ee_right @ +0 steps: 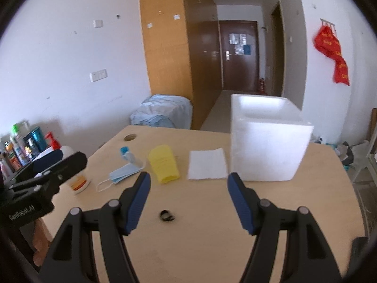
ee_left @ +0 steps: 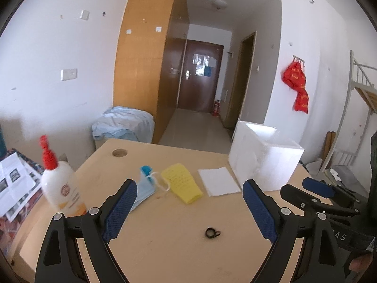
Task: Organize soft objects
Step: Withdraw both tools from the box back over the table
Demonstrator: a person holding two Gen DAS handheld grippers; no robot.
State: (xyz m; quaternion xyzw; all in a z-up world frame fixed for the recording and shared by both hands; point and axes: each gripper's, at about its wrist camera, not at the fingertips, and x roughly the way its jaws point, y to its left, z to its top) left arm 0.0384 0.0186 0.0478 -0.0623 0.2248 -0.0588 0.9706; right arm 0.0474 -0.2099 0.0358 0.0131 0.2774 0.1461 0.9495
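Pale wood table point(ee_right: 212, 235) carries a blue face mask point(ee_right: 120, 173), a yellow cloth point(ee_right: 163, 162) and a white tissue point(ee_right: 206, 164) in a row, just beside a white foam box point(ee_right: 266, 141); a small black ring-like thing point(ee_right: 167, 215), too small to identify, lies nearer; left gripper point(ee_left: 189, 210) and right gripper point(ee_right: 188, 200) both gape wide and hold nothing; a lotion bottle point(ee_left: 61, 188) stands at the table's left, partly hidden in the right view

Left gripper point(ee_left: 190, 202) and right gripper point(ee_right: 189, 197): black plastic frames with triangular cut-outs, silver pivot screws, and blue textured finger pads point(ee_left: 120, 212). White "GenRobot.AI" lettering marks the left gripper's housing, seen beside the right gripper.
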